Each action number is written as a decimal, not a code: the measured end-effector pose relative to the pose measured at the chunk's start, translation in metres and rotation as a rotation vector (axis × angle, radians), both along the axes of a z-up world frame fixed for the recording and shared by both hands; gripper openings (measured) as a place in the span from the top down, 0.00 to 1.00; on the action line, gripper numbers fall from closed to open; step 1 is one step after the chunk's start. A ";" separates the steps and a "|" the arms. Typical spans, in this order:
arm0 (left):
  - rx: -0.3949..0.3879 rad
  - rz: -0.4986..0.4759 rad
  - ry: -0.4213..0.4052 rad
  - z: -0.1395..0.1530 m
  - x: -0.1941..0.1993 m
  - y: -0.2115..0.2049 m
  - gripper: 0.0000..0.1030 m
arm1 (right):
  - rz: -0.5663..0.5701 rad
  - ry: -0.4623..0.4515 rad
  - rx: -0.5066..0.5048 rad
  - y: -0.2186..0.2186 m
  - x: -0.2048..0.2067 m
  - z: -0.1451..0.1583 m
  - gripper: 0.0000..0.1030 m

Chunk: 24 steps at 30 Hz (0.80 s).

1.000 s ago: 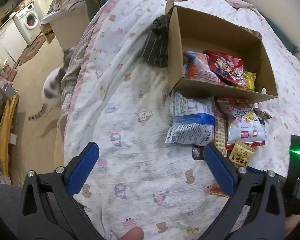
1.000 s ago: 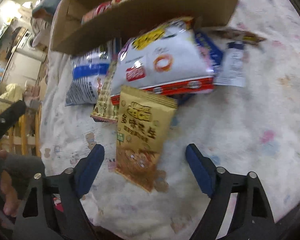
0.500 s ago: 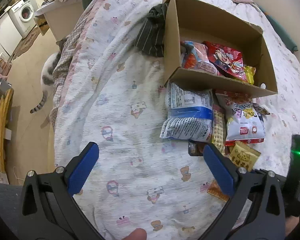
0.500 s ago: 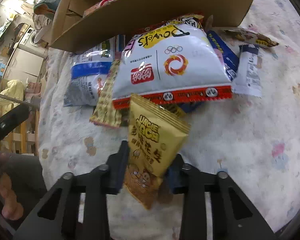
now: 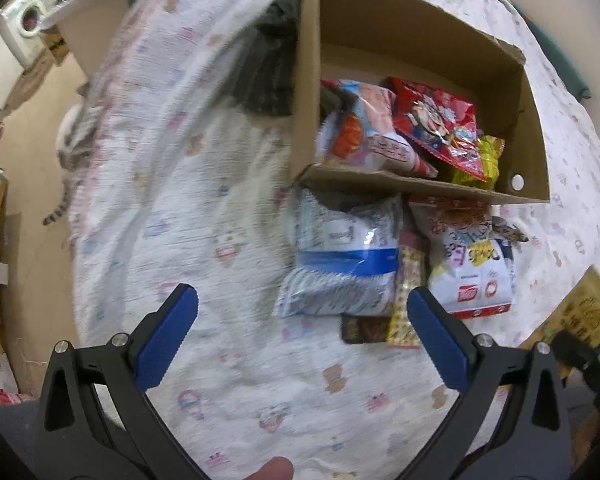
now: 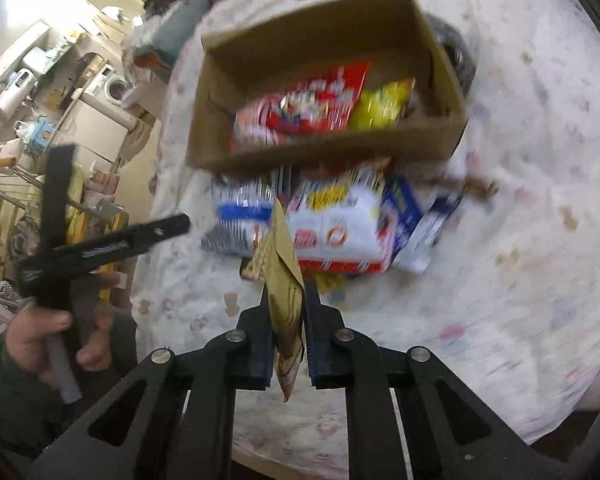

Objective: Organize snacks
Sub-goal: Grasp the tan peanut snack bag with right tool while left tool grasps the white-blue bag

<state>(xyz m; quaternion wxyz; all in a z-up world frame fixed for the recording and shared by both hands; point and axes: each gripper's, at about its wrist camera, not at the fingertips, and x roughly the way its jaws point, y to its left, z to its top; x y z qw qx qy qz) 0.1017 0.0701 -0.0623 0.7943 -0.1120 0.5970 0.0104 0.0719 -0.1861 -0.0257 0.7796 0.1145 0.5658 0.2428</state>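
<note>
A: Nearest first, then. What has the right hand-held gripper [image 6: 285, 320] got?

B: A tan foil snack pouch [image 6: 285, 304], crinkled and flat, pinched edge-on between the closed-in blue pads and lifted clear of the bed [image 5: 220, 360]. It also shows at the right edge of the left view, tan with dark print.

A: And the left hand-held gripper [image 5: 302, 332]?

B: Spread wide with nothing between its ribbed blue pads, hanging above the quilted white cover with small cartoon prints.

A: What lies beyond?

B: A loose pile of packets on the bed, right against the near wall of the box: a puffy white bag with a blue band [image 5: 340, 272], a slim yellow patterned stick pack [image 5: 406, 300], a dark flat bar [image 5: 360, 330] partly under them, and a glossy white bag with a red strip [image 5: 474, 272].

A: And the box?

B: An open brown cardboard box [image 5: 420, 188], plain corrugated walls, flaps up. Inside sit a shiny red bag [image 5: 436, 124], a pink and orange packet [image 5: 364, 136] and a yellow packet [image 5: 488, 156]. The far half of its floor shows bare cardboard. A dark striped cloth [image 5: 268, 80] lies beside its left wall.
</note>
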 end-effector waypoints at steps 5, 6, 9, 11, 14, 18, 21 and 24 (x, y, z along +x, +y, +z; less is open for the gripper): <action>-0.009 -0.023 0.026 -0.010 0.027 -0.004 0.06 | -0.019 -0.027 -0.006 -0.023 0.017 0.003 0.88; -0.009 -0.019 0.020 -0.010 0.032 -0.002 0.06 | -0.028 -0.021 0.002 -0.027 0.021 0.001 0.88; -0.004 -0.029 0.049 -0.018 0.043 -0.003 0.06 | -0.043 -0.011 0.013 -0.030 0.023 -0.007 0.88; -0.026 -0.041 0.088 -0.028 0.049 -0.005 0.08 | -0.050 0.007 0.025 -0.030 0.025 -0.013 0.88; -0.018 -0.052 0.119 -0.045 0.052 -0.009 0.14 | -0.049 0.005 0.032 -0.027 0.026 -0.015 0.88; -0.094 -0.040 0.163 -0.065 0.055 -0.012 0.21 | -0.046 0.016 0.052 -0.026 0.028 -0.016 0.88; -0.087 -0.082 0.168 -0.075 0.059 -0.023 0.24 | -0.041 0.022 0.057 -0.026 0.030 -0.019 0.88; -0.079 -0.089 0.171 -0.083 0.059 -0.029 0.34 | -0.044 0.030 0.069 -0.025 0.031 -0.019 0.88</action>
